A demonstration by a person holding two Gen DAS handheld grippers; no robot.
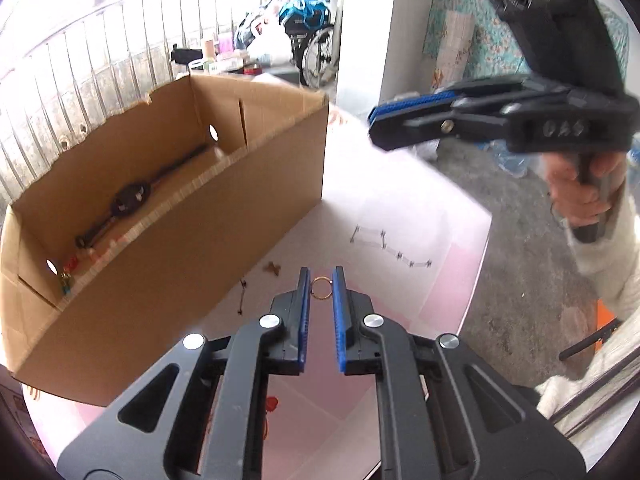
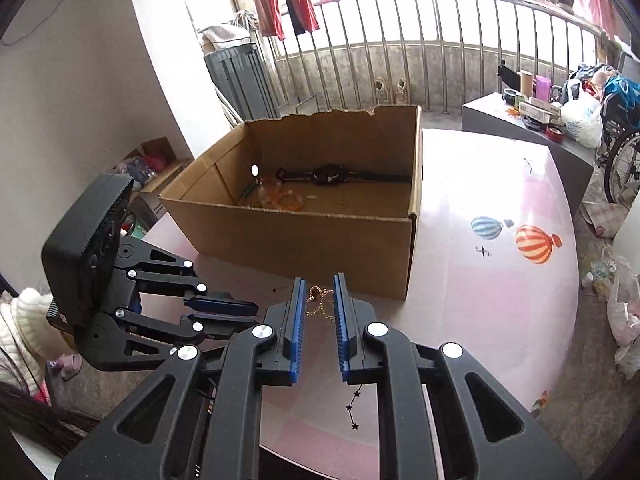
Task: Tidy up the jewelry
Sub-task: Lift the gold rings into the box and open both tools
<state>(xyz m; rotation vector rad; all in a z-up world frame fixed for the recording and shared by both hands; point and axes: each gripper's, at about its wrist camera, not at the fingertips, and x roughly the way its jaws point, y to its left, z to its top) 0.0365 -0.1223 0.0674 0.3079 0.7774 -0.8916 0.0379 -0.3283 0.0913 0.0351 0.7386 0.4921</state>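
Note:
My left gripper (image 1: pixel 321 277) is shut on a thin gold ring (image 1: pixel 321 298), pinched between its blue pads above the pink table (image 1: pixel 400 208). My right gripper (image 2: pixel 320 282) is shut on a gold looped ornament (image 2: pixel 320 302), held over the table just in front of the cardboard box (image 2: pixel 304 240). In the box lie a black wristwatch (image 2: pixel 330 174) and an orange bangle (image 2: pixel 287 200). The right gripper (image 1: pixel 374 126) also shows high at the right of the left wrist view. The left gripper (image 2: pixel 256 312) appears at the left of the right wrist view.
The open box (image 1: pixel 180 240) stands on the left part of the table. A small brown piece (image 1: pixel 273 268) and a thin dark piece (image 1: pixel 241 298) lie beside it. The table carries balloon prints (image 2: pixel 534 244). A side table with clutter (image 2: pixel 532 112), a wheelchair (image 2: pixel 622 160) and a railing (image 2: pixel 400 48) stand behind.

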